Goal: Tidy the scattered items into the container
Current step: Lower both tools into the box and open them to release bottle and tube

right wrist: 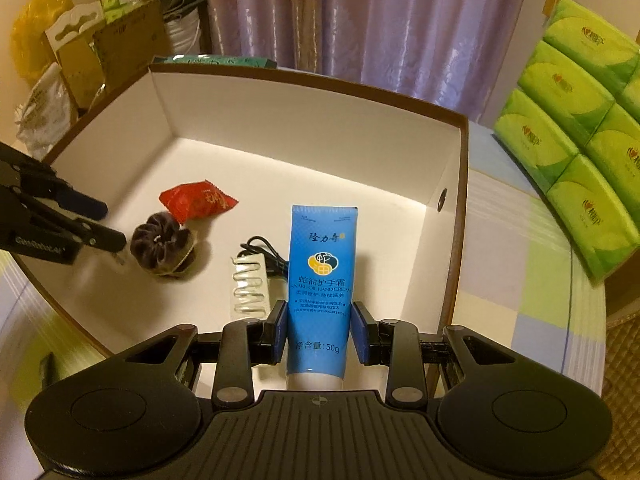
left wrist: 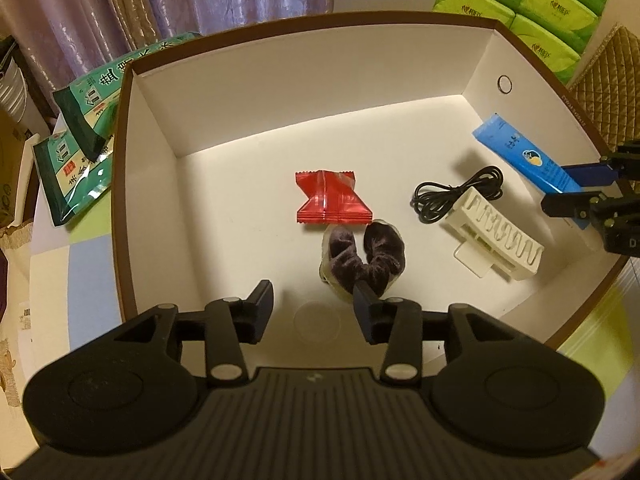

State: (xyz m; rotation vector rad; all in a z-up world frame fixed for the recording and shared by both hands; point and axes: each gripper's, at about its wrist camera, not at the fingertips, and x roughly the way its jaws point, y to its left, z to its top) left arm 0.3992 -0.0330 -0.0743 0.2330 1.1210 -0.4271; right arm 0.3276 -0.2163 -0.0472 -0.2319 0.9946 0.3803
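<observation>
A brown-rimmed white box holds a red candy wrapper, a dark scrunchie, a black cable, a white hair clip and a blue hand cream tube. My left gripper is open and empty just in front of the scrunchie. My right gripper stands around the tube inside the box; a narrow gap shows on each side of the tube.
Green snack bags lie left of the box. Green tissue packs are stacked at the right. Cardboard and bags stand behind the box. A pastel checked tablecloth surrounds it.
</observation>
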